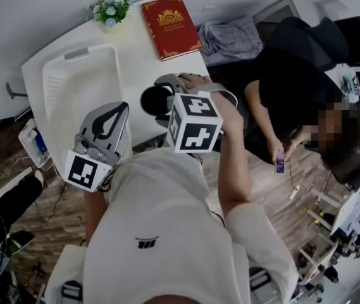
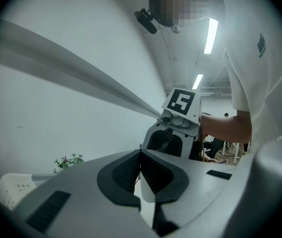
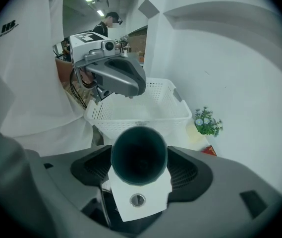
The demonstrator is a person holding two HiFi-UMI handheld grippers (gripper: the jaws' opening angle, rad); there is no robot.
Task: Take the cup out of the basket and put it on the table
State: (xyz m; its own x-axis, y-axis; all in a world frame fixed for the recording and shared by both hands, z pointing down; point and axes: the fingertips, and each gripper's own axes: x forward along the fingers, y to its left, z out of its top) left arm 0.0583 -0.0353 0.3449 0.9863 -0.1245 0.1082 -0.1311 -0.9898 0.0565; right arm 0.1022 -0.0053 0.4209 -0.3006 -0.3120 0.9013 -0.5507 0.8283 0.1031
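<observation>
Head view: dark cup (image 1: 153, 100) clamped in the right gripper (image 1: 166, 92), held clear of the white basket (image 1: 53, 75) and just right of it, over the near edge of the white table (image 1: 138, 56); left gripper (image 1: 117, 114) raised by the basket's near right corner; red book (image 1: 170, 27) and small potted flowers (image 1: 111, 6) at the table's far side; seated person (image 1: 293, 81) at right, phone (image 1: 279, 164) in hand. Left gripper view: jaws pressed together with nothing between, dark pads (image 2: 123, 172) meeting at the middle; right gripper beyond, slightly right; basket rim and flowers low at left. Right gripper view: jaws closed against both sides of the cup, open mouth turned toward the camera; basket beyond on the table, left gripper hanging over its left side, flowers and a corner of the book at right
</observation>
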